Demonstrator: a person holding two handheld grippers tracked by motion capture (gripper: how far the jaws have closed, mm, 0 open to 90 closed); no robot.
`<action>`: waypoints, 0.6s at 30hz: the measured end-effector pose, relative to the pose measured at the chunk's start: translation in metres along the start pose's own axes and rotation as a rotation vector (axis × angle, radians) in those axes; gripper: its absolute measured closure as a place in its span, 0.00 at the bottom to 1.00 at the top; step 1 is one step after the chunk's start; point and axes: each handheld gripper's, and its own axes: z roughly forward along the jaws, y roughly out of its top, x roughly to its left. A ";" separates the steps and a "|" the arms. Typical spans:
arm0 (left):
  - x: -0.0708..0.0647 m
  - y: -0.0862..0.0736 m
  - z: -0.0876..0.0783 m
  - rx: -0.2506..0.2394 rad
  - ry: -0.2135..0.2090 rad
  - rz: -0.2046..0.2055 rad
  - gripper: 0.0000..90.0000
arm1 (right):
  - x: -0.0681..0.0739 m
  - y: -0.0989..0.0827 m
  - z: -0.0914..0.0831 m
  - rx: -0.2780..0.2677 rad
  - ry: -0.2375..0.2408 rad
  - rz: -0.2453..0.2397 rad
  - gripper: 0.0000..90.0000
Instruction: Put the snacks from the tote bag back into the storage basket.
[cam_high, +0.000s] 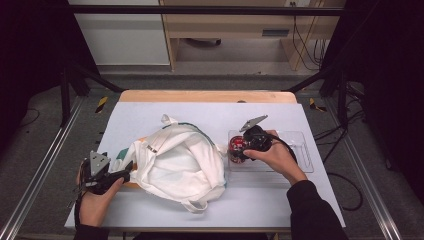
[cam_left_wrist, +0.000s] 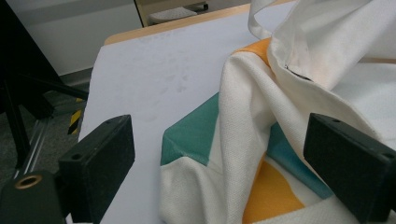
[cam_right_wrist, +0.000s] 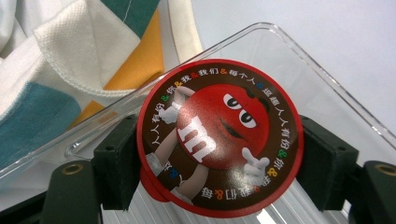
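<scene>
Right gripper (cam_right_wrist: 219, 161) jaws clamped on round red-lidded candy tub (cam_right_wrist: 219, 137) in clear plastic tray (cam_high: 300, 150) near table's right edge, left gripper (cam_left_wrist: 224, 168) jaws wide apart astride white canvas tote bag (cam_high: 175, 162) at centre-left, pads not pressing it

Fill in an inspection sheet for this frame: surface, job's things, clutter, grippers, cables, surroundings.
Surface: pale sheet over a wooden table.
Job's things: round candy tub with a red cartoon lid, sitting in a clear plastic tray; white cloth bag with teal and orange patches lying crumpled beside the tray.
Clutter: nothing seen.
Grippers: right gripper has a jaw at each side of the tub, closed on it. Left gripper is open, with the bag's edge between its jaws.
Cables: black cables on the floor at right.
Surroundings: dark frame rails, wooden furniture behind.
</scene>
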 end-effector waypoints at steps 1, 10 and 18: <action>0.000 0.000 0.000 0.000 0.001 0.000 0.09 | 0.000 0.000 0.001 0.003 0.000 -0.010 0.29; 0.000 0.000 0.000 -0.001 0.000 0.002 0.10 | 0.000 -0.001 0.001 0.010 0.002 -0.012 0.29; 0.000 0.000 0.000 0.001 0.001 0.003 0.10 | 0.002 -0.001 0.001 0.021 -0.006 -0.021 0.29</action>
